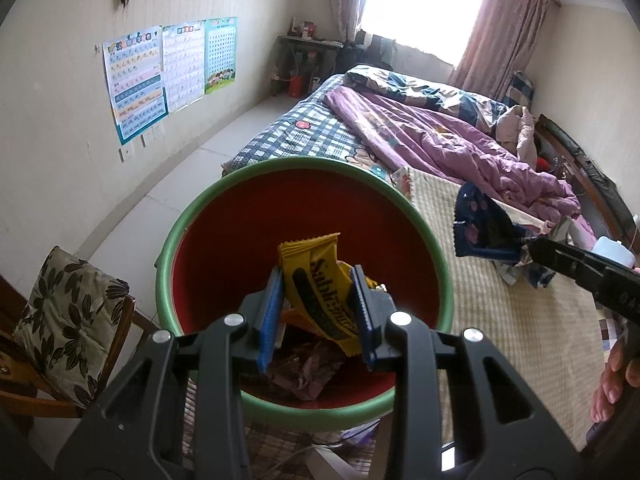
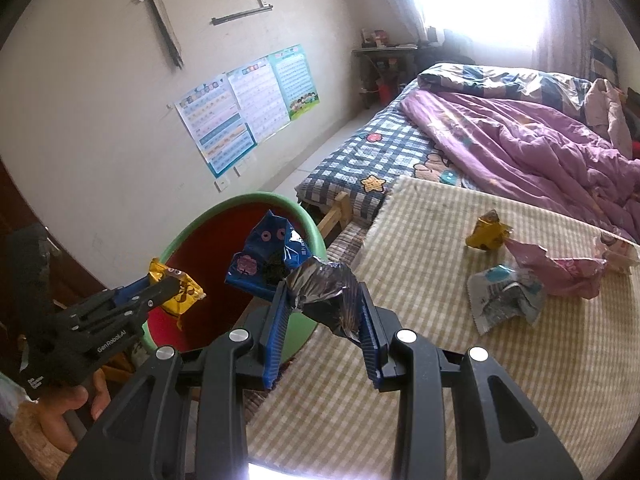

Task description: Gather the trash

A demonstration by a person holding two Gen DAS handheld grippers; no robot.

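Your left fingers [image 1: 276, 312] clamp a yellow wrapper [image 1: 316, 280] over the bin [image 1: 176, 240]; your right fingers [image 2: 370, 328] pinch a blue wrapper [image 2: 268, 256], its lower end hidden.

1. Daylight floods in from the window [image 1: 424, 4] at the upper right of both my views, blown out to pure white.
2. Its glare hazes the curtain [image 1: 504, 32].
3. My fisheye lenses bend the walls and darken every corner.
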